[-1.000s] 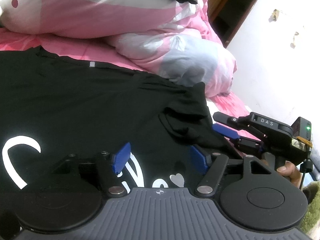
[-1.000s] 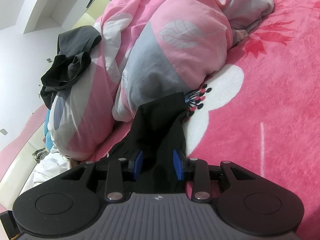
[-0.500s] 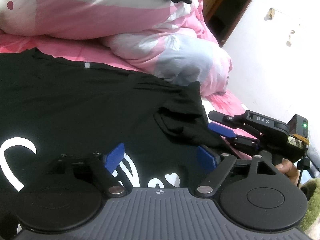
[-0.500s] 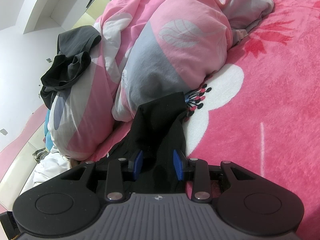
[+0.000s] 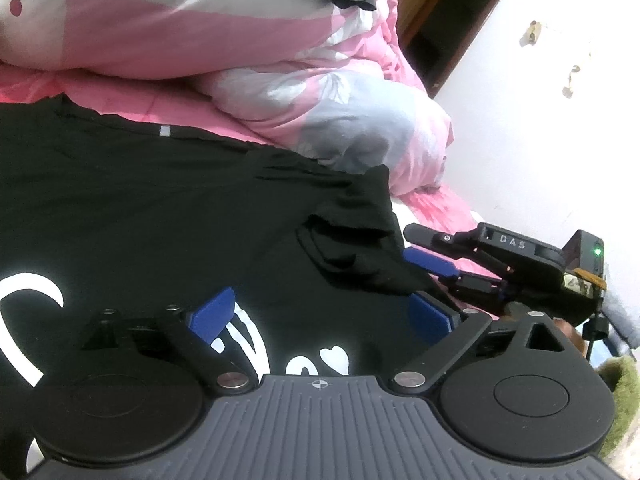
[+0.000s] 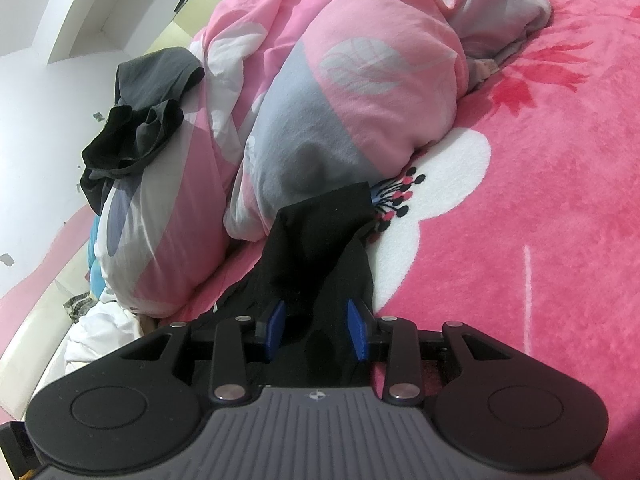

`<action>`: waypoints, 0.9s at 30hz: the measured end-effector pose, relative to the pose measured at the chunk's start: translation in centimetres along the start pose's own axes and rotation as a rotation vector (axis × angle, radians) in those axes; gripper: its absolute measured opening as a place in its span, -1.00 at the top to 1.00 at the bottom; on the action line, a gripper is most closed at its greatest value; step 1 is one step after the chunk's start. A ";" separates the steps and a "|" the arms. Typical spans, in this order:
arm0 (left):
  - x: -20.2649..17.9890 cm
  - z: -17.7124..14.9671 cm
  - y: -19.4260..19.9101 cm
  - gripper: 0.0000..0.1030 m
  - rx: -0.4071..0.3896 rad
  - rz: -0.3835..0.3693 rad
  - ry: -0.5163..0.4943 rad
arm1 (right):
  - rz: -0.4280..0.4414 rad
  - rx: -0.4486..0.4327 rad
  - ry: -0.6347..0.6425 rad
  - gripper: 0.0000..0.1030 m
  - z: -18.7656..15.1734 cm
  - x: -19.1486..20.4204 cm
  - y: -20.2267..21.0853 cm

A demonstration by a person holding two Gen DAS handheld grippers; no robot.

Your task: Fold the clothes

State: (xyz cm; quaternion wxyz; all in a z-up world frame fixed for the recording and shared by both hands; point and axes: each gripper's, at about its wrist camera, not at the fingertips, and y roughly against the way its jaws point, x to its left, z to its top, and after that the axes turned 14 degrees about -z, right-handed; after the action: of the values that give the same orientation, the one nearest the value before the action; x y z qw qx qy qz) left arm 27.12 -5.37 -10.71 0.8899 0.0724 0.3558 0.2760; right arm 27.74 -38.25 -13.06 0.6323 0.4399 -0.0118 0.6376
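In the left wrist view, a bed covered by a pink blanket point(image 5: 120, 92) is seen against a white wall point(image 5: 540, 140), with a dark wooden doorway point(image 5: 452, 28) behind. A black T-shirt point(image 5: 140, 208) with white print is spread flat on the bed; its lower part is cut off by the left gripper point(image 5: 320, 312), whose blue-padded jaws are spread wide above the cloth. A puffy pink-and-grey quilt point(image 5: 320, 120) is heaped beyond. The right gripper point(image 5: 430, 280) is seen at the bunched sleeve point(image 5: 360, 248).

In the right wrist view, plush pink fleece with a white flower point(image 6: 440, 208) is shown. The sleeve point(image 6: 320, 240) lies between the part-closed jaws; whether it is pinched cannot be told. A dark garment point(image 6: 140, 120) is draped on the quilt.
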 end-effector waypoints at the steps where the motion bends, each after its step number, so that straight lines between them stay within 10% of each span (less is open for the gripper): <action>1: -0.1 0.0 0.1 -0.85 -0.006 0.010 0.001 | -0.001 0.000 0.003 0.28 0.0 0.0 0.0; 10: -1.8 1.2 0.8 -0.89 -0.080 0.210 -0.003 | 0.042 -0.018 -0.044 0.27 0.3 -0.8 0.5; 17: -7.1 6.2 -1.9 -0.89 -0.037 0.346 -0.203 | 0.024 -0.127 0.196 0.31 0.1 2.4 3.0; 27: -9.9 7.2 -12.1 -0.50 0.144 0.273 -0.422 | -0.036 -0.078 0.477 0.52 -1.5 5.6 2.6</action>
State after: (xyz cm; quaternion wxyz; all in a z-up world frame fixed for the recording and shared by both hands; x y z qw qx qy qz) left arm 31.42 -20.38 -3.43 0.8914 0.2390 0.1682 0.3463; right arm 25.80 -33.47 -9.40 0.6452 0.2522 0.1210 0.7110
